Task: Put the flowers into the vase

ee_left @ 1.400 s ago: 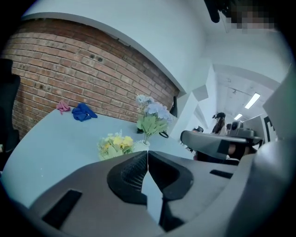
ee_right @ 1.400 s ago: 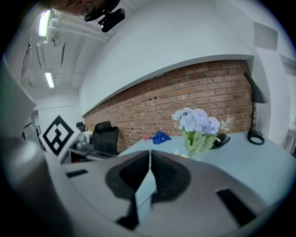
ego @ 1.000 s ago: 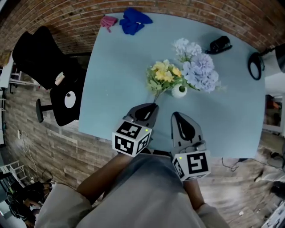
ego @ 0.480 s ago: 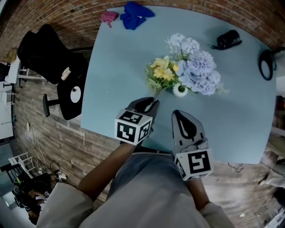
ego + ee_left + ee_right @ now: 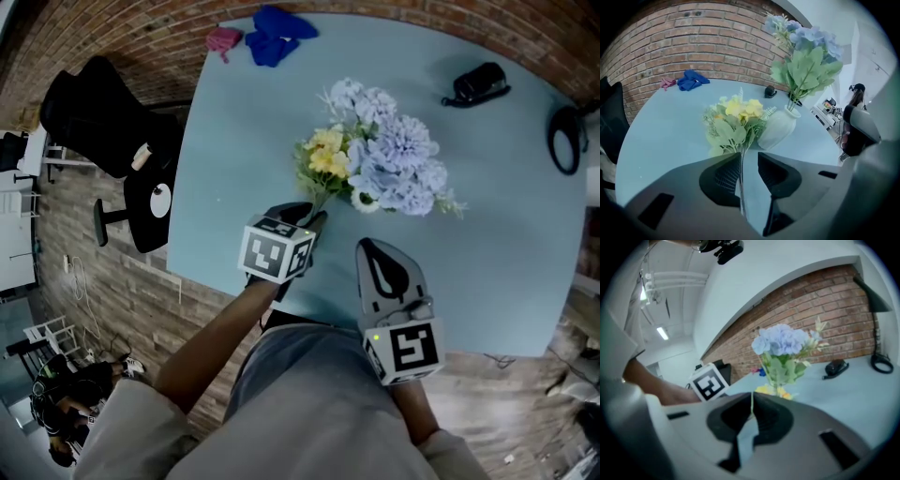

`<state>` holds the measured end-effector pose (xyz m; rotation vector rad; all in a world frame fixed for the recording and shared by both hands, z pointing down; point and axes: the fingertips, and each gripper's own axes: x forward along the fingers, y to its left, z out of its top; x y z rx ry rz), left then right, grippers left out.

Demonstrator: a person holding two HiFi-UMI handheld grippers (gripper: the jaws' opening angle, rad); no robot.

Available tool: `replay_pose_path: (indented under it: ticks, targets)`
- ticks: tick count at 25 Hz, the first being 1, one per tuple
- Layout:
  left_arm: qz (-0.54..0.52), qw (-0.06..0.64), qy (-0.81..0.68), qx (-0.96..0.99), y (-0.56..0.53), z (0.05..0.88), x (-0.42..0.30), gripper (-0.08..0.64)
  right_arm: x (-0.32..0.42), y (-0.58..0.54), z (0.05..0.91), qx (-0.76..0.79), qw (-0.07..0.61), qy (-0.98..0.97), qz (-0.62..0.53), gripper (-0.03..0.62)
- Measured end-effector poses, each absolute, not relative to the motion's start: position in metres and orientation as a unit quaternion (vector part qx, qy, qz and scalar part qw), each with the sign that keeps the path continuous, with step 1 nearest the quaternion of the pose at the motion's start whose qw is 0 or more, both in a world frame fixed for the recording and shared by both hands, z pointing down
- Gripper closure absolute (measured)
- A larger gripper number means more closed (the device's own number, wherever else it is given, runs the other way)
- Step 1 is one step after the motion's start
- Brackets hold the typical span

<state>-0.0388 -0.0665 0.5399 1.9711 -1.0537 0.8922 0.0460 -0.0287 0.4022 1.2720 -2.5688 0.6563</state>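
Observation:
A white vase (image 5: 361, 199) stands mid-table with pale blue flowers (image 5: 394, 169) in it. A bunch of yellow flowers (image 5: 323, 159) leans down beside the vase on its left, its head low by the table (image 5: 244, 141). Its thin stem (image 5: 741, 164) runs back between the jaws of my left gripper (image 5: 314, 217). Those jaws are opening: the stem lies along the left pad, with a gap to the right one. My right gripper (image 5: 370, 248) hangs shut and empty near the table's front edge, right of the left one, pointing at the blue flowers (image 5: 780, 341).
A blue cloth (image 5: 277, 36) and a pink cloth (image 5: 223, 40) lie at the far left corner. A small black object (image 5: 478, 82) and a black cable loop (image 5: 565, 141) are at the far right. A black chair (image 5: 103, 122) stands left of the table.
My left gripper has gone forward and down toward the vase with the yellow bunch, and its jaws have parted round the stem. The right gripper has shifted only slightly.

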Motion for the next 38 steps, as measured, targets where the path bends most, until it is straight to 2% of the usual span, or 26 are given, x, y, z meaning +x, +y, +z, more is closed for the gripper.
replay_pose_path:
  ticks: [11,33,38]
  targets:
    - [0.392,0.404,-0.402,0.722,-0.073,0.571,-0.046,0.434,0.062,-0.038,0.411,0.423,0.089,-0.869,0.241,0.567]
    - [0.412,0.429,-0.409,0.692,-0.086,0.6,-0.046,0.434,0.061,-0.047,0.418,0.41,0.082,-0.871,0.256,0.567]
    - [0.406,0.423,-0.407,0.7,-0.088,0.598,-0.044,0.489,0.062,-0.047,0.419,0.413,0.084,-0.869,0.258,0.568]
